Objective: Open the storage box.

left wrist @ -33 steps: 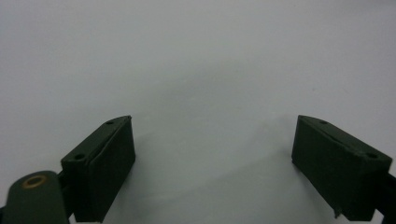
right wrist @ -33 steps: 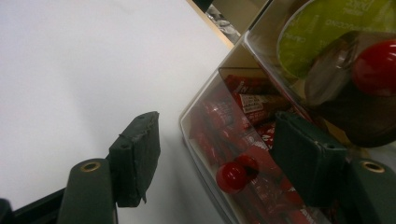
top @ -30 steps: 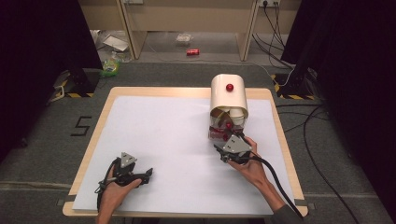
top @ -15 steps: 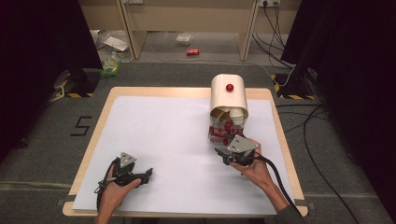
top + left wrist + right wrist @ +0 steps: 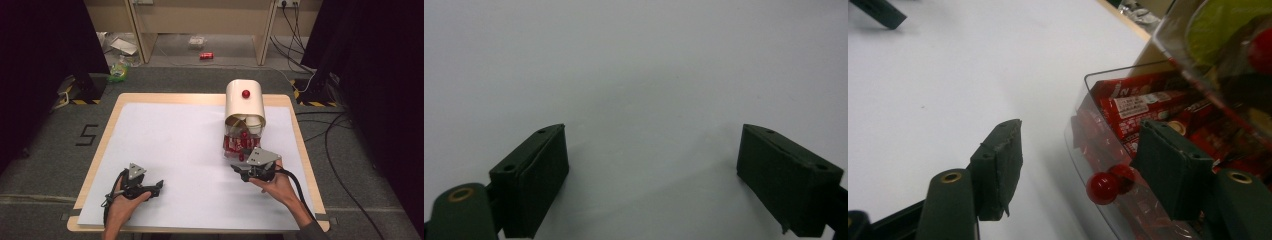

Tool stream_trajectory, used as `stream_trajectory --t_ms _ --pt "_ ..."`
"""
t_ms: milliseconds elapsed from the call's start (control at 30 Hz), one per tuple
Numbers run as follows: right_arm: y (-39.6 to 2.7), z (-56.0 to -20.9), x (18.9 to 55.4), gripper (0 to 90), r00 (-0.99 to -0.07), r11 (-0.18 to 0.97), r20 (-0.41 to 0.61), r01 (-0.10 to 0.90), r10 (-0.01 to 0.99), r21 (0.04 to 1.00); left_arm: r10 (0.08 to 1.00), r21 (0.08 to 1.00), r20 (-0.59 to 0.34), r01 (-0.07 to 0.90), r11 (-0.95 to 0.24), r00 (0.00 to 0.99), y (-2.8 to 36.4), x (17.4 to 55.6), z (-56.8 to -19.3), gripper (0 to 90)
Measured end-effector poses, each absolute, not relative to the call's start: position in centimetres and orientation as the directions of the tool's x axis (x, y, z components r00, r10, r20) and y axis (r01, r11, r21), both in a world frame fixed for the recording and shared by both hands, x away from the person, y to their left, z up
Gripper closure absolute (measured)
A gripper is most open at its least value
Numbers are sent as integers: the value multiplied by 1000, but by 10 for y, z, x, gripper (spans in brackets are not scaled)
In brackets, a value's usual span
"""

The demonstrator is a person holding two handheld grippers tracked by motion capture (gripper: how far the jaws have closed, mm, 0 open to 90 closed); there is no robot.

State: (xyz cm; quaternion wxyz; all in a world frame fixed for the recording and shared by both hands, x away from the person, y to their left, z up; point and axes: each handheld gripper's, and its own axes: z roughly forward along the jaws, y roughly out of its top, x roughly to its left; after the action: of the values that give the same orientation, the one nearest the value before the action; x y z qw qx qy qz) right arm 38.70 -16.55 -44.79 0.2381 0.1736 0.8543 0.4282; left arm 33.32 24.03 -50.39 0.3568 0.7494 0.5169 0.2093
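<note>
At the table's far right, a clear drawer (image 5: 239,147) of red snack packs (image 5: 1143,107) stands pulled out from under the cream dispenser (image 5: 245,102). The right hand-held gripper (image 5: 1078,170) has its jaws spread around the drawer's red knob (image 5: 1102,188), not yet pressing it, having closed only slightly; pushing or pulling it seems still to come. The left hand-held gripper (image 5: 651,175) rests released on the white sheet (image 5: 175,150), well apart. Open room lies leftward; the table (image 5: 295,140) edge runs near on the right.

Black grippers (image 5: 239,170) with screwed fingers (image 5: 534,172), grey triangular plates, black cables.
</note>
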Motion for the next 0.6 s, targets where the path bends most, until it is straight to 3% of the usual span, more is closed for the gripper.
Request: stream_trajectory --t_ms 600 --pt "-167 -455 370 413 -877 605 -196 127 439 786 923 754 -69 626 -200 378 242 333 -504 127"
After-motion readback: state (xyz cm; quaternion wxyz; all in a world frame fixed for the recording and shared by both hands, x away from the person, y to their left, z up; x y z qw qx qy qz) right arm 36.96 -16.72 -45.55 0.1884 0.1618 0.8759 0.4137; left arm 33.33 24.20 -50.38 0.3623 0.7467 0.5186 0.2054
